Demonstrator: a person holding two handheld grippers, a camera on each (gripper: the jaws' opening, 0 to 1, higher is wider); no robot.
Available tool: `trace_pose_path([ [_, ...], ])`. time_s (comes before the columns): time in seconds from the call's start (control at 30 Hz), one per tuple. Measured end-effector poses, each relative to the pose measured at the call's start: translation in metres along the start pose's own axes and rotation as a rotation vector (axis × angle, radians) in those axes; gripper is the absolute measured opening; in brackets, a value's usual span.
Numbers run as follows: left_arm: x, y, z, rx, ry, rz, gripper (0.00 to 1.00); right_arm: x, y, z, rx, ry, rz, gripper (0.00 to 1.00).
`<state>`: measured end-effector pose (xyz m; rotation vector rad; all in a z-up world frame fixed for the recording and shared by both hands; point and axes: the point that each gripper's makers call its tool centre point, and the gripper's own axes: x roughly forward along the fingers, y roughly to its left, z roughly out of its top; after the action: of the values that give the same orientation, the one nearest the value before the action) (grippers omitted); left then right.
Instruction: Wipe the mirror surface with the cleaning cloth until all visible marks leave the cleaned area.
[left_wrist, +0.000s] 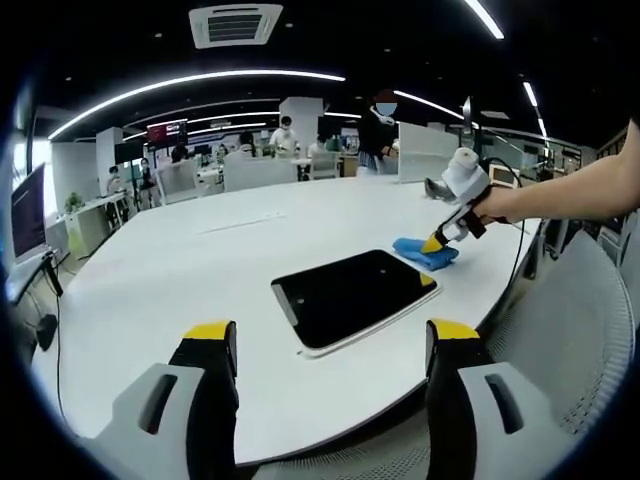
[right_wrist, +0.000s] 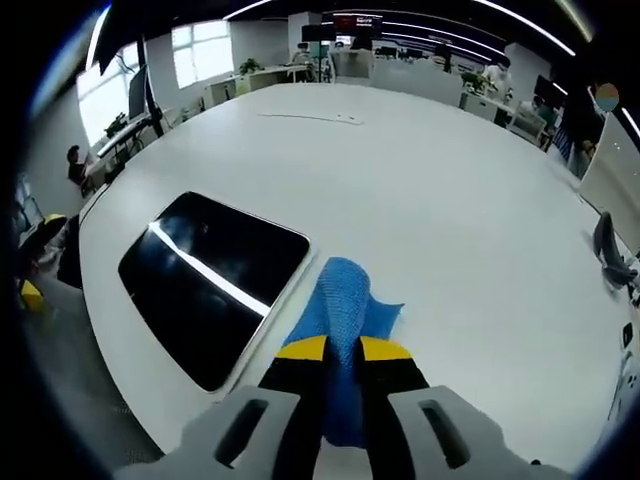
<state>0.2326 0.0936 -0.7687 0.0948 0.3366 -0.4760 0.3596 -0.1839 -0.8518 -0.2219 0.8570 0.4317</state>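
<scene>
The mirror (left_wrist: 355, 296) lies flat on the white round table (left_wrist: 180, 260), near the table's edge, its dark glass set in a pale frame with rounded corners. In the right gripper view the mirror (right_wrist: 210, 283) sits to the left of the blue cleaning cloth (right_wrist: 345, 310), the cloth's edge just beside the mirror's frame; whether they touch cannot be told. The right gripper (right_wrist: 343, 350) has its yellow-tipped jaws clenched on the cloth, which rests bunched on the table. In the left gripper view the right gripper (left_wrist: 437, 243) shows beyond the mirror's far corner, held by a person's hand (left_wrist: 490, 205), with the cloth (left_wrist: 425, 252) under its tip. The left gripper (left_wrist: 333, 333) stands released, jaws wide apart, short of the mirror and holding nothing. Broad bare tabletop extends beyond the mirror and cloth. A grey chair (left_wrist: 570, 320) stands at the table's edge. No containers are visible.
</scene>
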Motion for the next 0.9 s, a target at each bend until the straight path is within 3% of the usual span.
trace_pose_path([
  [0.17,0.000,0.000,0.000,0.000,-0.001,0.000,0.75,-0.005,0.000,0.007,0.015,-0.028,0.003,0.10],
  [0.37,0.001,0.000,-0.001,0.001,0.001,-0.003,0.75,-0.022,0.004,0.030,0.064,-0.161,0.028,0.11],
  [0.9,0.000,0.001,-0.001,-0.001,0.003,0.001,0.77,-0.082,0.009,0.046,0.018,-0.299,0.004,0.15],
])
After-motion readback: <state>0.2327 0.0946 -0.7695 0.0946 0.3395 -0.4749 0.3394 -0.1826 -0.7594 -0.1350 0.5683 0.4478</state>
